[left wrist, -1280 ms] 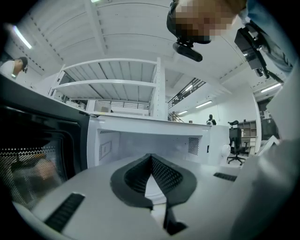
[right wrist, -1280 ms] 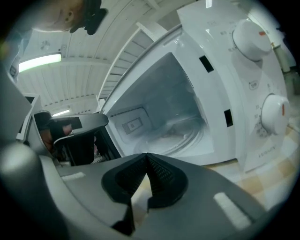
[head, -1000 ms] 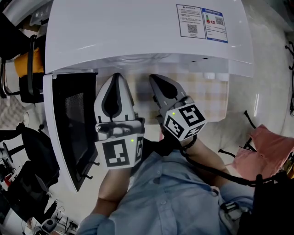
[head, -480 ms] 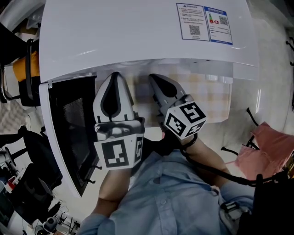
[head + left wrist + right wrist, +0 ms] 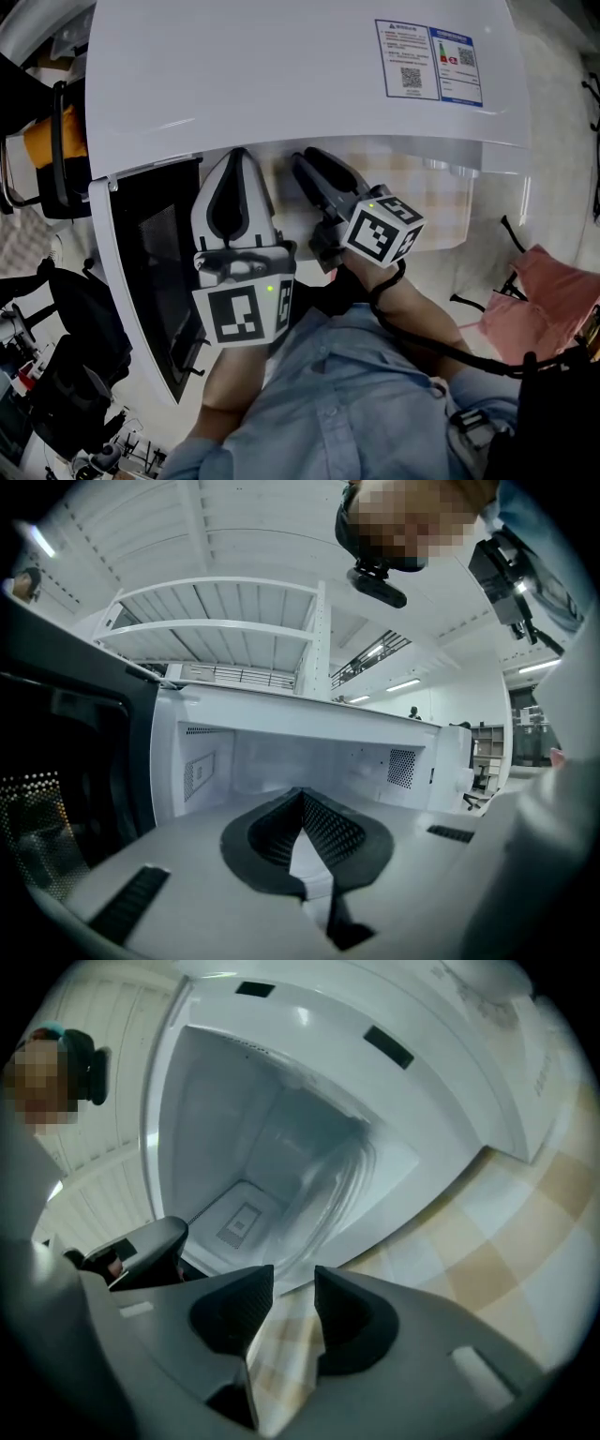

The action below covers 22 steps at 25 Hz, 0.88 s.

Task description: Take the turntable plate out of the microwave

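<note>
The turntable plate (image 5: 339, 1174) is sitting inside the microwave (image 5: 281, 75), flat on the cavity floor. It's clear glass, so in the right gripper view you really only catch its curved rim. It's round, so there's no long axis to speak of, just face up and level with the floor of the oven.

The right gripper (image 5: 293, 1277) is right at the mouth of the cavity, pointing in toward the plate. Its jaws have just been opening and now stand spread, with nothing between them, only the checked tablecloth (image 5: 422, 202) showing through the gap. It isn't touching the plate.

The left gripper (image 5: 302, 797) is just beside it on the door side, also aimed into the cavity. Its jaws are pressed together at the tips and empty.

The door (image 5: 150, 272) hangs wide open on the left of the head view, and there are a couple of label stickers (image 5: 428, 73) on the white top.
</note>
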Motion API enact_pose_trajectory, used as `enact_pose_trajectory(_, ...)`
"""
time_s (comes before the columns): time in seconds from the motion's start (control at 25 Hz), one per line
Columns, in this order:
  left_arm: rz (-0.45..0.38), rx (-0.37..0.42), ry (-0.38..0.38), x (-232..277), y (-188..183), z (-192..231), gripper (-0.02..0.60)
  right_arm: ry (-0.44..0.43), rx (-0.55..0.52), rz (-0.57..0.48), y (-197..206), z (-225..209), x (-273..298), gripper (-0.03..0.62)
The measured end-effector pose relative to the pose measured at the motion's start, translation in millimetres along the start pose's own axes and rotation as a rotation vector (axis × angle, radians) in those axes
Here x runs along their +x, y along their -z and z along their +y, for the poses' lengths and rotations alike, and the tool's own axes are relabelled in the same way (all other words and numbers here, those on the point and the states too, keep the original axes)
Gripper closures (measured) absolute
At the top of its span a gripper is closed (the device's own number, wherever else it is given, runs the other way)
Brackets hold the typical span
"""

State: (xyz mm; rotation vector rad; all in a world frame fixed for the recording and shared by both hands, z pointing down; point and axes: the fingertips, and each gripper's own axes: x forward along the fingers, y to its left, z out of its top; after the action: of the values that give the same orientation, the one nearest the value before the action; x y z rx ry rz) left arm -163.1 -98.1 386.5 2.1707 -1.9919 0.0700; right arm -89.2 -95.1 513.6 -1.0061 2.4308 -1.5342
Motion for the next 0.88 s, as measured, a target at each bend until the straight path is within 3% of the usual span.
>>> enact_pose_trajectory(0.36, 0.002, -0.021, 0.008, 5, -4, 11, 0.574, -0.032, 0.225, -0.038, -6, -5, 22, 0.448)
enact_pose_trajectory(0.64, -0.001, -0.026, 0.005, 3, -6, 15, 0.574, -0.05, 0.269, -0.074, -9, -6, 21, 0.483)
enact_pose_trajectory(0.72, -0.002, -0.028, 0.003, 1, -5, 16, 0.574, -0.056, 0.252, -0.086, -11, -3, 21, 0.537)
enact_pose_trajectory(0.88, -0.005, -0.028, 0.003, -3, -6, 13, 0.574, -0.059, 0.248, -0.088, -11, -2, 17, 0.539)
